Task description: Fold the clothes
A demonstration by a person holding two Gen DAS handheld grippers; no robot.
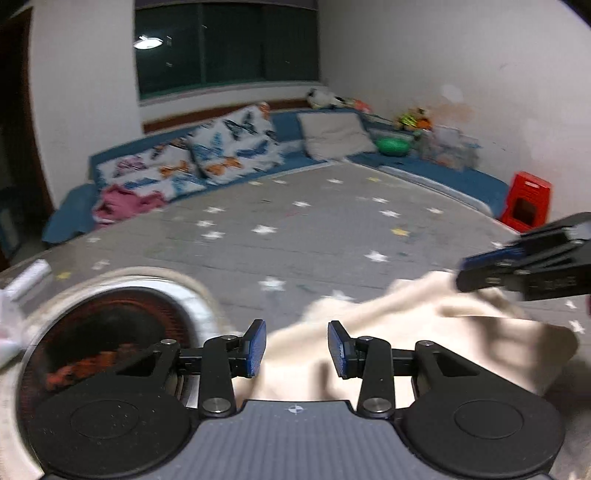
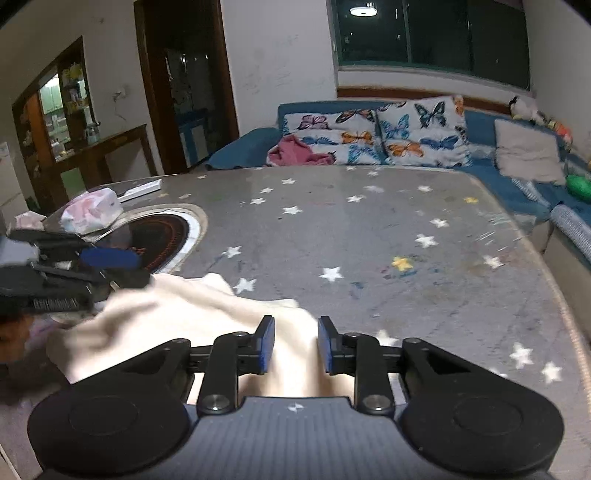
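I am looking across a grey table cover (image 2: pixel 369 236) printed with white and yellow stars, in a lit living room with a dark window (image 2: pixel 432 33) behind. The cream cloth (image 2: pixel 177 314) lies crumpled on the near edge of that cover, right under both of my tools.

My left gripper (image 1: pixel 296 349) sits over the cloth's left part with its blue pads (image 1: pixel 256 347) spread; cloth shows in the gap, and the pads do not press on it. My right gripper (image 2: pixel 295 345) sits over the cloth's right part, its jaws narrower but parted, with cloth visible between them and no pinch that I can see. In the left wrist view the right gripper enters from the right edge, just above the cloth's far fold.

Just left of the cloth, a round inset burner (image 2: pixel 159 236) with a dark red centre and a pale rim is set into the table. Beyond it rest a white and pink plastic pack (image 2: pixel 92 210) and a white remote (image 2: pixel 142 189). Further back, a blue corner sofa (image 2: pixel 480 129) carries butterfly cushions (image 2: pixel 421 133), a plain beige cushion (image 2: pixel 526 151), a pink garment (image 2: pixel 295 151) and a green ball (image 1: pixel 393 144). A red stool (image 1: pixel 526 203) stands by the sofa's end.
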